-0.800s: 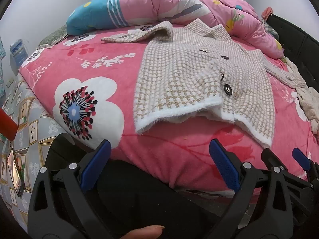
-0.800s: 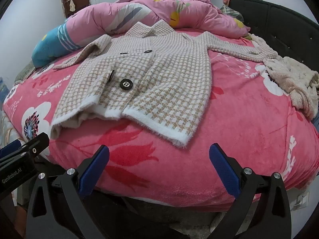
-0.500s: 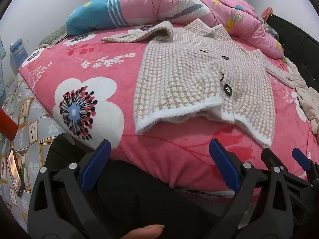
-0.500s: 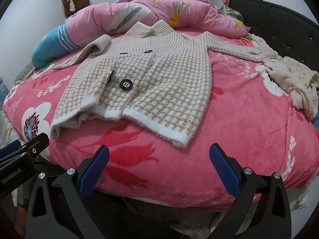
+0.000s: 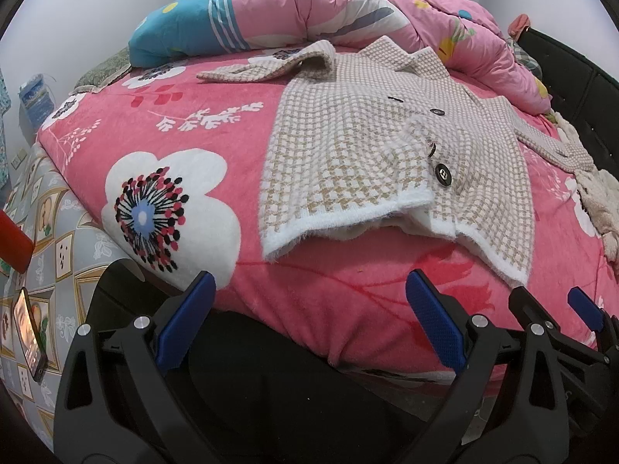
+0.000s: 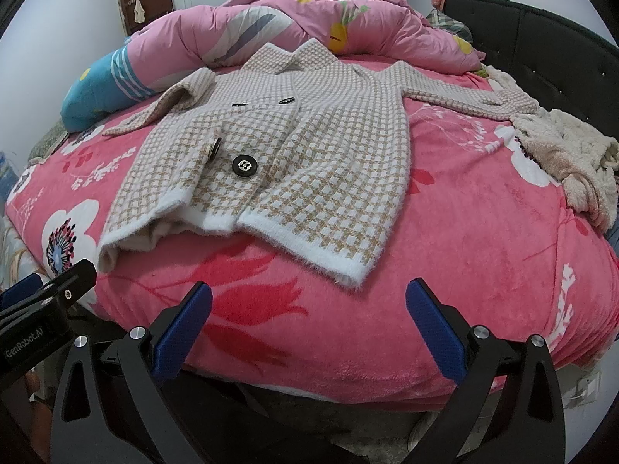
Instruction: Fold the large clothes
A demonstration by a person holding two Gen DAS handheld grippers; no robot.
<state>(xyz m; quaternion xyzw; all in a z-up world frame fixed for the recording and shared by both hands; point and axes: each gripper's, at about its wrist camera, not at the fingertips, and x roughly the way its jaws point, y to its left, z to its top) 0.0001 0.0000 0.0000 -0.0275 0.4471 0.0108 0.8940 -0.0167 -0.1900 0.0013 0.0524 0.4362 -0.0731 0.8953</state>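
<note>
- Checked beige-and-white knit, the cardigan [image 6: 278, 154] lay face up on the pink floral bed [image 6: 464, 263], hem near, collar far; both sleeves stretched outward; no fold seemed made yet, so by my judgement the task was barely begun
- The left gripper [image 5: 309, 317] hung released and empty off the near bed edge; the right gripper [image 6: 309, 324] likewise gaped, holding nothing; neither touched the cardigan
- Sleeves and body all appeared left to fold

fuzzy knitted checked coat [image 6: 309, 162] with glossy black plastic buttons [image 6: 245, 166]; plush, velvety pink blanket [image 6: 445, 270] under it; puffy smooth quilt [image 6: 309, 27]; textured blue pads [image 5: 433, 321] on matt black plastic grippers.
</note>
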